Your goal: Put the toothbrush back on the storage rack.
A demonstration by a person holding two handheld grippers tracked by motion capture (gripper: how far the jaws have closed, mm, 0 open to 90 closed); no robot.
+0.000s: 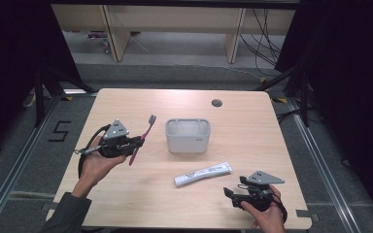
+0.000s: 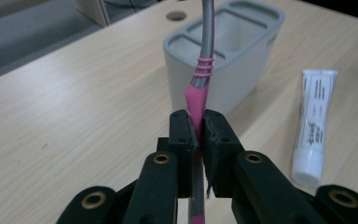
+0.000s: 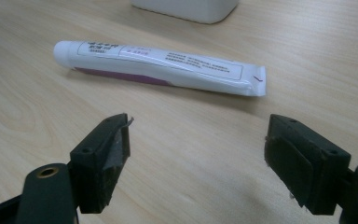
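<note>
On the table we see a grey holder mid-board, a paste tube lying before it. Our left hand-held gripper clamps a pink toothbrush left of the holder; our right hand-held gripper gapes, empty, near the tube.

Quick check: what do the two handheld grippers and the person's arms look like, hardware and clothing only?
Both grippers are black. The left gripper and right gripper each carry a grey three-cornered plate on top and trail a black cable. Their fingers are blocky black pads on link arms with brass-coloured pivot rivets. The left forearm wears a dark grey sleeve.
</note>
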